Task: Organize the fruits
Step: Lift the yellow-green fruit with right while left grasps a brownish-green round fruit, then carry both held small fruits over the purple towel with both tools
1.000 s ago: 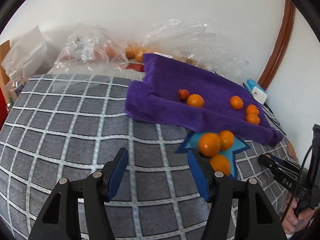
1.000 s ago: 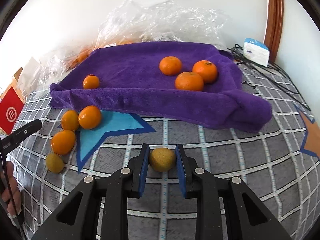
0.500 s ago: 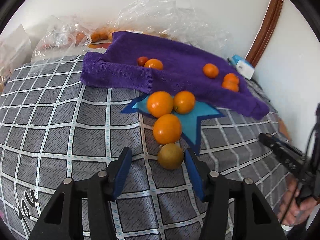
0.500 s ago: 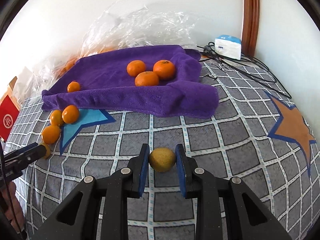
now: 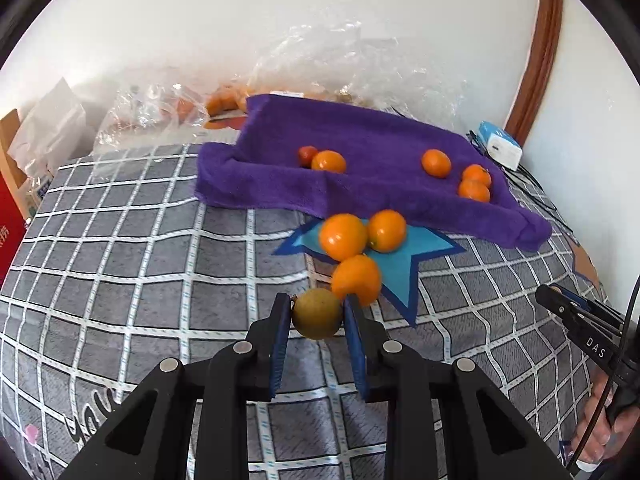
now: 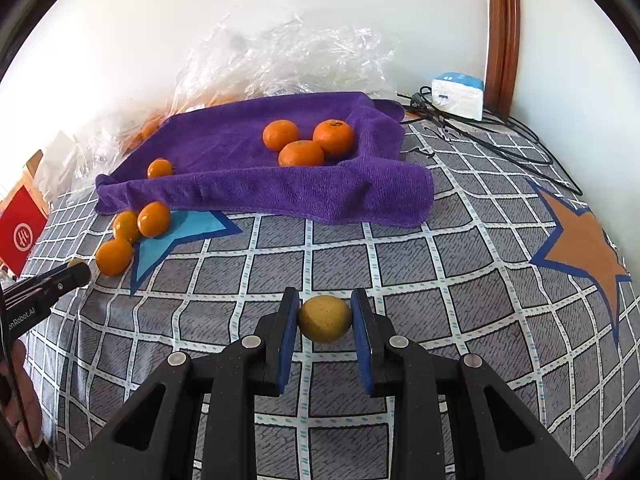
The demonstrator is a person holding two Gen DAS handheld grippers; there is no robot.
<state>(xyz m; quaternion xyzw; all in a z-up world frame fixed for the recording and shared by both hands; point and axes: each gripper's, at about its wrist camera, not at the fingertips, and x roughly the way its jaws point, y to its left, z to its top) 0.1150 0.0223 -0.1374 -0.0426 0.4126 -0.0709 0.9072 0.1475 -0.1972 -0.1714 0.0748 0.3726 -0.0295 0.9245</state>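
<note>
**Both grippers closed on yellow-green fruit, purple towel straight ahead**

The left gripper (image 5: 316,314) has just been closing, and its blue pads now press on a round yellow-green fruit (image 5: 317,313) that sits right between them, low on the checked bedspread (image 5: 120,248). Being round, the fruit has no long axis to line up. An orange (image 5: 356,280) touches it just ahead and to the right, with two more oranges (image 5: 362,234) beyond, on the blue star.

The right gripper (image 6: 325,318) is clamped on a second yellow-green fruit (image 6: 325,319), held between its pads.

The purple towel (image 5: 380,152), carrying several oranges, lies ahead of both grippers and further off. The left gripper is probably nearer its front edge, but must clear the oranges in between.
</note>
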